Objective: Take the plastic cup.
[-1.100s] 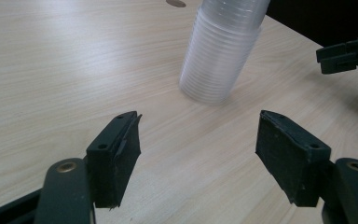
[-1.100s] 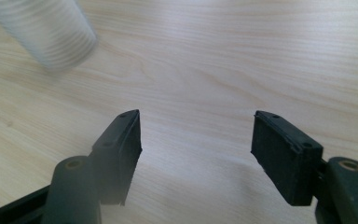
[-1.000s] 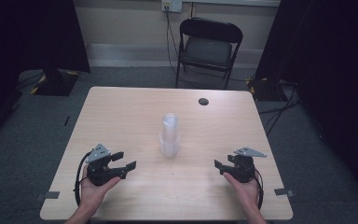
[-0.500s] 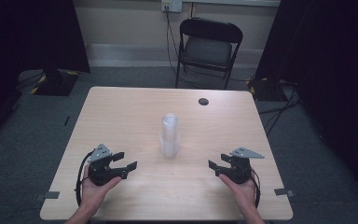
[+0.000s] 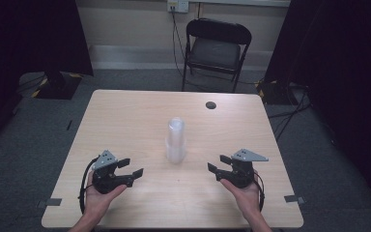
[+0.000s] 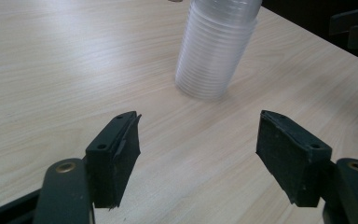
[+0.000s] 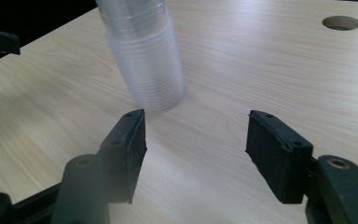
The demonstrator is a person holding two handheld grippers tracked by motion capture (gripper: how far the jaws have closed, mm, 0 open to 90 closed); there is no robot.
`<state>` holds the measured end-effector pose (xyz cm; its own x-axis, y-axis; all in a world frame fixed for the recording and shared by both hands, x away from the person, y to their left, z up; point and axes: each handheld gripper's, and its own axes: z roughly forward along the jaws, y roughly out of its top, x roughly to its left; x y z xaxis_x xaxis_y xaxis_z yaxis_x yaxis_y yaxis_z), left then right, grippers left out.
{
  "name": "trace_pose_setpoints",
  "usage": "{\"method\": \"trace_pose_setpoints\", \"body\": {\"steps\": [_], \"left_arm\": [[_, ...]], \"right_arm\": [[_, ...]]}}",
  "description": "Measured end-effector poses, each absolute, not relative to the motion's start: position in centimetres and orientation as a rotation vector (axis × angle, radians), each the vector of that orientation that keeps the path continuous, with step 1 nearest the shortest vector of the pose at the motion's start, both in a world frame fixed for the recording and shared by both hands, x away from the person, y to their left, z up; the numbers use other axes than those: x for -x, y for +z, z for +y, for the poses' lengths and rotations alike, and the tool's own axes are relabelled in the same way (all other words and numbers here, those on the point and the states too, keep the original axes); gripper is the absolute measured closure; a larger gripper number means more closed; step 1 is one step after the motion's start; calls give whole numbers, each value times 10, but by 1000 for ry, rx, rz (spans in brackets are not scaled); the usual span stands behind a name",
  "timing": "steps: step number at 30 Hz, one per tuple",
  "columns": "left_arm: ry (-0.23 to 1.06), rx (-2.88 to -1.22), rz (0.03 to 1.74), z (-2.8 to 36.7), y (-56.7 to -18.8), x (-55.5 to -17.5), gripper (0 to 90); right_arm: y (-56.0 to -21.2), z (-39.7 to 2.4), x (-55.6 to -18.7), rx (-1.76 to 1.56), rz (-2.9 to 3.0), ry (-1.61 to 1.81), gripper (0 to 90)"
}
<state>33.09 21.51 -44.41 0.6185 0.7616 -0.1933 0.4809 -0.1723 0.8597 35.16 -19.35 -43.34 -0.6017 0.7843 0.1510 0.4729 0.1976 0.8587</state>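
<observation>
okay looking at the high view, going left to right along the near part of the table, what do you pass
Left gripper with open fingers → stack of clear plastic cups standing upright mid-table → right gripper, fingers apart with nothing between them. All three are over the wooden table, none touching another.

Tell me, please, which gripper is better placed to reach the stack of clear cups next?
Probably the right gripper: its open jaws face the stack of clear cups and sit slightly nearer. The left gripper, also open, lies a little farther off.
</observation>
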Motion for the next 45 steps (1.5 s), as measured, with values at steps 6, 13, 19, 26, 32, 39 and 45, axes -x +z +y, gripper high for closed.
{"method": "trace_pose_setpoints", "body": {"steps": [6, 13, 19, 26, 32, 39, 45], "left_arm": [[349, -1826, 1006, 216, -444, -331, 301], [341, -1824, 1009, 215, -446, -332, 302], [342, -1829, 1004, 214, -445, -331, 302], [341, -1839, 1002, 213, -445, -331, 303], [340, -1837, 1004, 214, -445, -331, 303], [338, -1847, 998, 212, -446, -331, 304], [338, -1846, 998, 213, -446, -331, 304]], "right_arm": [[-426, -181, -357, -1127, 2185, 1380, 382], [-418, -166, -366, -1073, 2190, 1419, 351], [-409, -155, -373, -1039, 2189, 1450, 315], [-398, -140, -382, -979, 2192, 1462, 275], [-393, -126, -390, -962, 2206, 1510, 230], [-384, -112, -400, -939, 2198, 1514, 187], [-385, -103, -415, -942, 2188, 1501, 187]]}}
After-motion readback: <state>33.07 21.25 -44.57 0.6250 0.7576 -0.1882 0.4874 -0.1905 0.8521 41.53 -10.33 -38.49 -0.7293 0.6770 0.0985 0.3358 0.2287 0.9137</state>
